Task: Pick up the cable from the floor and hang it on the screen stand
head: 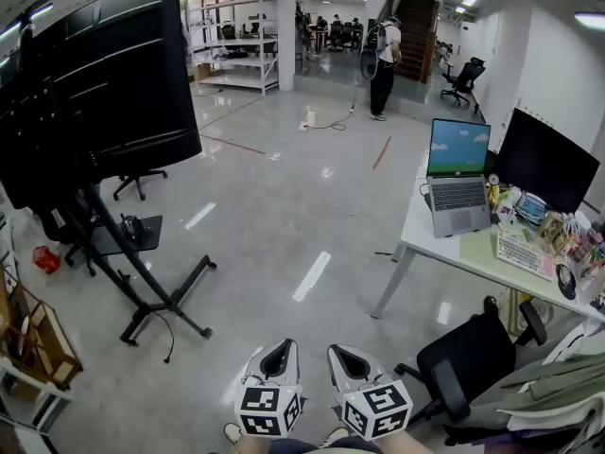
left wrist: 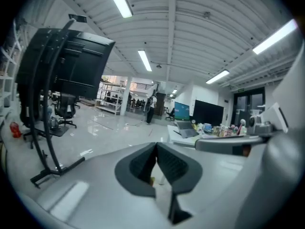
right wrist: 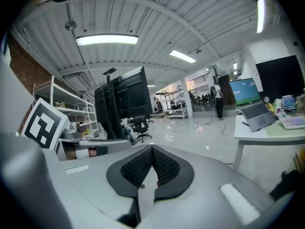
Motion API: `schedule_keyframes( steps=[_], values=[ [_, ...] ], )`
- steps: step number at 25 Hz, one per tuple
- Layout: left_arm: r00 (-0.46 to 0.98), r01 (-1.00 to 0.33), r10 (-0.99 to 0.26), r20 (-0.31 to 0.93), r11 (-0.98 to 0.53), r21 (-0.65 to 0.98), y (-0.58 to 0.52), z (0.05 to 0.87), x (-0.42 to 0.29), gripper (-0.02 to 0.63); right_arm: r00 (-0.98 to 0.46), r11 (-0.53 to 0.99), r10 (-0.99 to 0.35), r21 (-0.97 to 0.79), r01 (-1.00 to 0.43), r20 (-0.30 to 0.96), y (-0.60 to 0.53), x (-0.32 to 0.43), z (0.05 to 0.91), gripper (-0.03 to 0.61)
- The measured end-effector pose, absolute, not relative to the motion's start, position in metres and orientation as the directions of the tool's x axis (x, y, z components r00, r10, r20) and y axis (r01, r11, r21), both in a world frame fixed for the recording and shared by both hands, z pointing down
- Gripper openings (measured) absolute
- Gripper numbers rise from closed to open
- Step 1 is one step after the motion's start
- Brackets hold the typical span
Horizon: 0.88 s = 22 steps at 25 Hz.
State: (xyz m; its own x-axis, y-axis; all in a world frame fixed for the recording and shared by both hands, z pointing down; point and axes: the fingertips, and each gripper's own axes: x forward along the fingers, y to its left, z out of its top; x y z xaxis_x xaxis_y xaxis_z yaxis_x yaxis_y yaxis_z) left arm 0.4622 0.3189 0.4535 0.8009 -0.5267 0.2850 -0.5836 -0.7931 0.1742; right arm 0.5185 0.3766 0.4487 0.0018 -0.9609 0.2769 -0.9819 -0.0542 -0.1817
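1. Head view, far left: a big dark screen (head: 99, 74) sits tilted on the black screen stand (head: 142, 291), whose legs spread over the glossy floor (head: 284, 206).
2. A thin dark cable (head: 171, 339) trails on the floor from the stand's near leg. It lies left of both claws and well apart from them.
3. At the near edge, left of centre, the left claw (head: 284, 346) points away and slightly down. In the left gripper view its pads (left wrist: 143, 163) meet at the tips, pinched together with nothing between them.
4. Just beside it on the right, the right claw (head: 338, 350) points the same way. The right gripper view shows its pads (right wrist: 164, 166) closed on each other too, and it carries nothing.
5. Far off, right of centre, a person (head: 383, 55) stands on the floor, with another cord lying near their feet.
6. On the right, a white surface (head: 454, 253) carries an open laptop (head: 458, 173), a dark monitor (head: 548, 164) and small clutter.
7. Near right, a black office chair (head: 468, 362) stands just beside the surface.
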Motion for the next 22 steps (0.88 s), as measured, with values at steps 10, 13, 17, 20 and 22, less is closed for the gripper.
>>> schedule_keyframes(
  steps=[10, 13, 17, 20, 22],
  values=[
    [0.585, -0.810, -0.752, 0.304, -0.560, 0.175, 0.187, 0.453, 0.206, 0.008, -0.293, 0.250, -0.917, -0.180, -0.951, 0.272, 0.222, 0.282, 0.443, -0.002],
    [0.504, -0.863, -0.808, 0.304, -0.482, 0.151, 0.154, 0.456, 0.129, 0.008, -0.380, 0.342, -0.888, -0.183, -0.922, 0.258, 0.178, 0.209, 0.445, -0.002],
    [0.418, -0.908, -0.851, 0.317, -0.394, 0.139, 0.122, 0.463, 0.040, 0.008, -0.457, 0.419, -0.849, -0.190, -0.888, 0.264, 0.137, 0.125, 0.455, -0.002],
    [0.336, -0.941, -0.886, 0.320, -0.304, 0.145, 0.104, 0.468, -0.020, 0.008, -0.505, 0.472, -0.815, -0.181, -0.863, 0.284, 0.111, 0.075, 0.464, -0.002],
    [0.278, -0.958, -0.903, 0.327, -0.235, 0.164, 0.097, 0.475, -0.054, 0.008, -0.537, 0.511, -0.785, -0.166, -0.843, 0.309, 0.097, 0.047, 0.473, -0.002]
  ],
)
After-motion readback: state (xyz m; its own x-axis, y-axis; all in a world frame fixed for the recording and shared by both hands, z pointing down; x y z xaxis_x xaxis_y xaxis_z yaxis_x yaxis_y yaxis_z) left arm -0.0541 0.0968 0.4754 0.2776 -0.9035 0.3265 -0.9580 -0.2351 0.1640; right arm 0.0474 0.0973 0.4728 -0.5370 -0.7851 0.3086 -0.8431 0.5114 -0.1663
